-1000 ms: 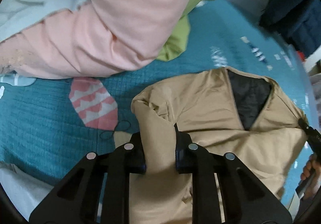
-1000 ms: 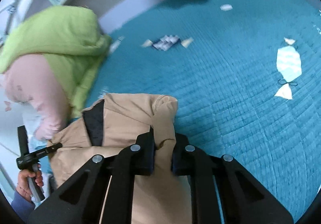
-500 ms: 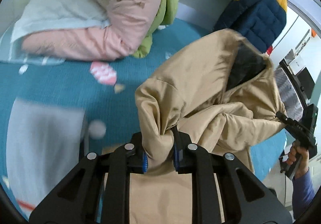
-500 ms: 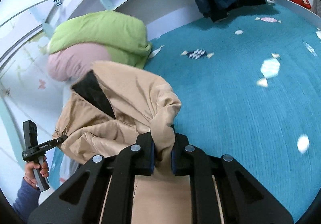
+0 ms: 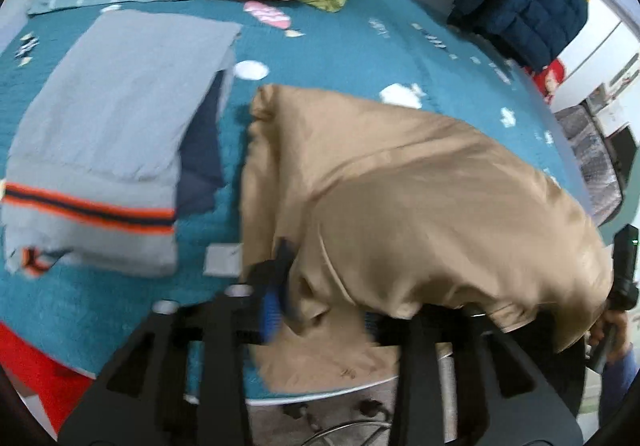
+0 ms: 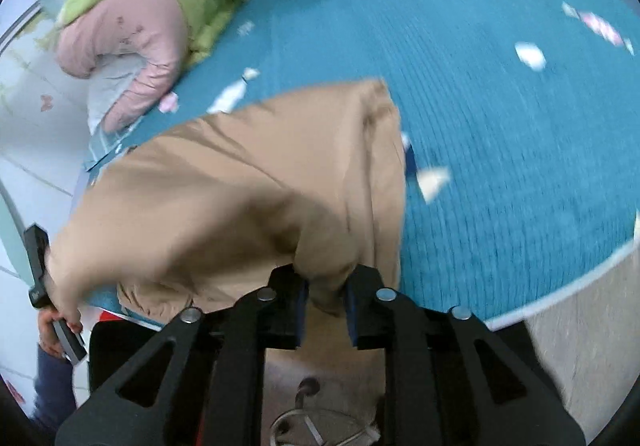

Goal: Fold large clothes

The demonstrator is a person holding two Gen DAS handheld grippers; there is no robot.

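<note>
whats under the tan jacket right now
The tan jacket lies on the teal bedspread, its near edge hanging past the bed edge. Whatever else is beneath is covered.

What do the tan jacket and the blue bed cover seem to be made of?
Tan jacket: looks like a smooth woven cloth, perhaps synthetic, with a slight sheen; it falls in soft, rounded folds. Blue bed cover: looks like a matte quilted cloth, with close stitched ribs and printed patches. The blur leaves the fibres open.

Left gripper [image 5: 320, 310] and right gripper [image 6: 326, 310] (both angled downward) have just been opening.
</note>
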